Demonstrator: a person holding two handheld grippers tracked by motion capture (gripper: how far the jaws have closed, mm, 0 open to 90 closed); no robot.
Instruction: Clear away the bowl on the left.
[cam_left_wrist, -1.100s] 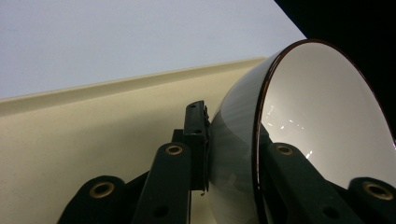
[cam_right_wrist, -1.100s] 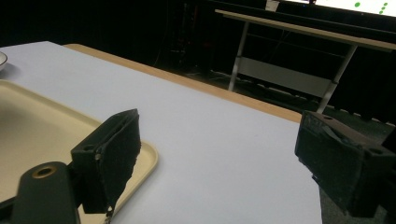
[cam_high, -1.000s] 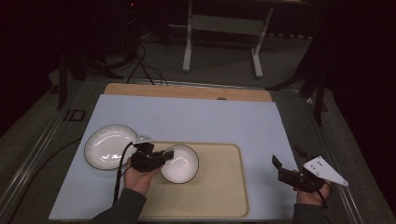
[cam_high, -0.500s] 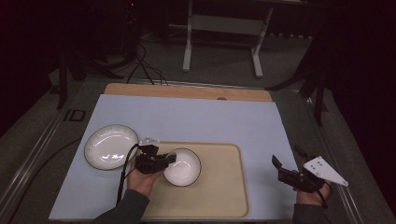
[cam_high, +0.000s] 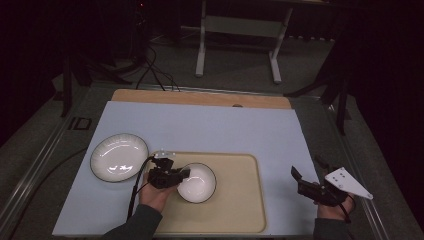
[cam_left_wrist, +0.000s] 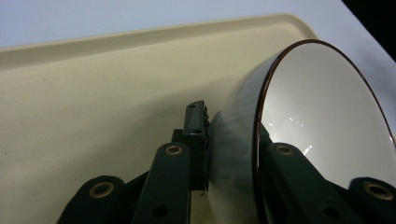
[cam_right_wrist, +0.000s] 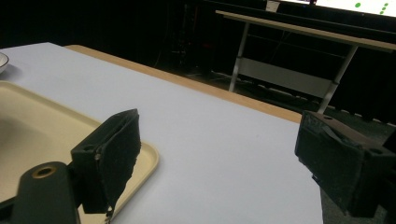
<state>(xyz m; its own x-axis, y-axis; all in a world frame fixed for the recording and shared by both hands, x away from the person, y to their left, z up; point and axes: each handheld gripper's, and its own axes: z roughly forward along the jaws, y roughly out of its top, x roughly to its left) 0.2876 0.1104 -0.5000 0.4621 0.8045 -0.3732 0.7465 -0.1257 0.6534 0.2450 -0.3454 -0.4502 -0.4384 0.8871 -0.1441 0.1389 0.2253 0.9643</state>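
White bowl (cam_high: 197, 182) is pinched by its rim in the left claw (cam_high: 176, 175), tilted over the beige tray (cam_high: 240, 210); probably best lowered level before release, while the right claw (cam_high: 306, 181) is held wide, empty, over the tabletop (cam_high: 210, 130).

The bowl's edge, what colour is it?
The bowl is white with a thin dark brown rim, clearest in the left gripper view, where the left gripper clamps it.

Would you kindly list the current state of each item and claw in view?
Left claw: shut on the bowl's rim.
Bowl: gripped over the tray, tilted in the left gripper view.
Right claw: open, holding nothing.
Plate: lying flat and empty on the mat, left of the tray.
Tray: lying flat on the mat.
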